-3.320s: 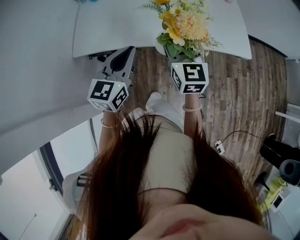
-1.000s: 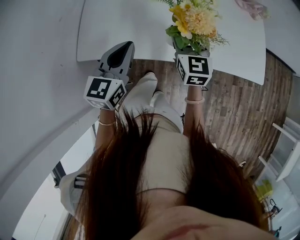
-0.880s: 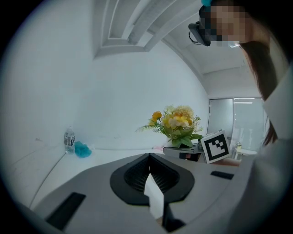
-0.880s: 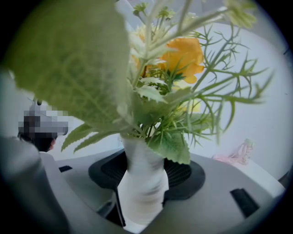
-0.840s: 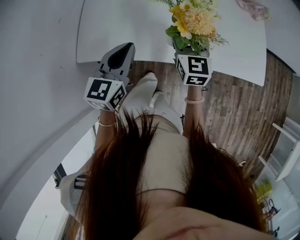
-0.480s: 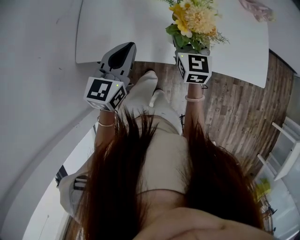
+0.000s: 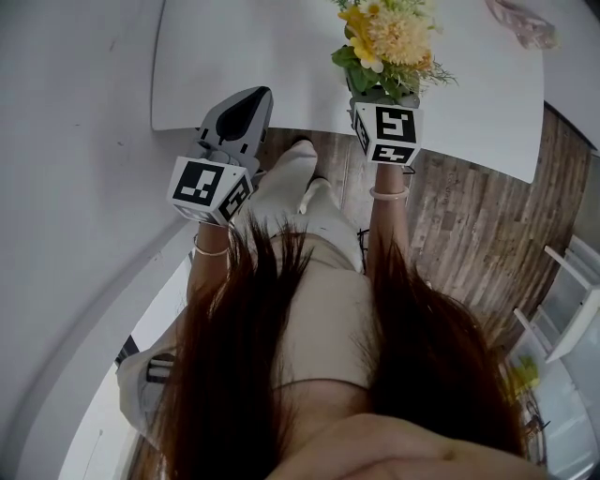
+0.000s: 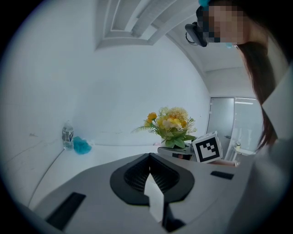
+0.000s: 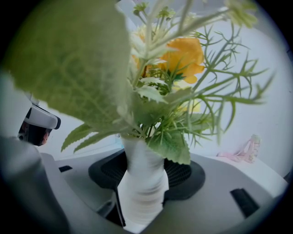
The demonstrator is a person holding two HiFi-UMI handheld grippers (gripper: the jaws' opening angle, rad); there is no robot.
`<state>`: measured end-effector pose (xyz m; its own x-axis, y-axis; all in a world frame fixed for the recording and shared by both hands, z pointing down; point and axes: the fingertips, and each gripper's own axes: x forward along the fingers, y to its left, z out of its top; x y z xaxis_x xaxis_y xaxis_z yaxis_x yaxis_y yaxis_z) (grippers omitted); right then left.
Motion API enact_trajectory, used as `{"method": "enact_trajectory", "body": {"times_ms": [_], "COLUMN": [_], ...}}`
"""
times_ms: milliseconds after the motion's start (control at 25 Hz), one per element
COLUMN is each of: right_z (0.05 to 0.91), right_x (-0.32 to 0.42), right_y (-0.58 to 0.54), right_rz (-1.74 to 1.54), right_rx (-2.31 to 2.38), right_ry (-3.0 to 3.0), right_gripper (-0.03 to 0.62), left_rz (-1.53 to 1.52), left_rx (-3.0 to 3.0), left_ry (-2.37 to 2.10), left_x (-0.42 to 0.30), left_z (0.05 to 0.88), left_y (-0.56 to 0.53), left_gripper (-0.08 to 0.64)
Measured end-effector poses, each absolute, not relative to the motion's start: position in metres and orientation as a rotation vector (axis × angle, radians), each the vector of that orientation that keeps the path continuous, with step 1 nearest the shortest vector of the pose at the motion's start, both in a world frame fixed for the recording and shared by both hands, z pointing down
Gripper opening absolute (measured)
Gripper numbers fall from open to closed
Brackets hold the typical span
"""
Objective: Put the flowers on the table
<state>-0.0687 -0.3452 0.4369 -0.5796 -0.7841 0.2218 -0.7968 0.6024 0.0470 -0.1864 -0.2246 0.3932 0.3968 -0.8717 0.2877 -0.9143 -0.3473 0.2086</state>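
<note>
White vase (image 9: 142, 183) of yellow flowers (image 7: 389, 42) sat clamped in the right gripper (image 7: 380, 101) above the table (image 7: 244, 56) edge, best lowered upright before release; the left gripper (image 7: 239, 108) hung closed, empty.

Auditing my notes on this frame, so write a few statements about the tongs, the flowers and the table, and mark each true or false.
1. The right tongs are closed on the white vase that holds the flowers. True.
2. The left tongs hold a bottle. False: they are shut on nothing, and the bottle stands on the table.
3. The flowers are all red. False: they are yellow and cream, with green leaves.
4. A pink item lies on the table. True.
</note>
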Motion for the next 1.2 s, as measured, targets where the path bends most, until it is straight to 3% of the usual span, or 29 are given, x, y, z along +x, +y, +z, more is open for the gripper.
{"method": "enact_trajectory", "body": {"times_ms": [1200], "right_z": [0.477], "right_x": [-0.078], "right_y": [-0.376], "right_rz": [0.154], "right_rx": [1.303], "right_ry": [-2.571], "right_gripper": [0.258], "left_rz": [0.233], "left_rx": [2.279], "left_ry": [-1.504], "left_x": [-0.195], "left_z": [0.419], "left_y": [-0.251], "left_gripper": [0.003]}}
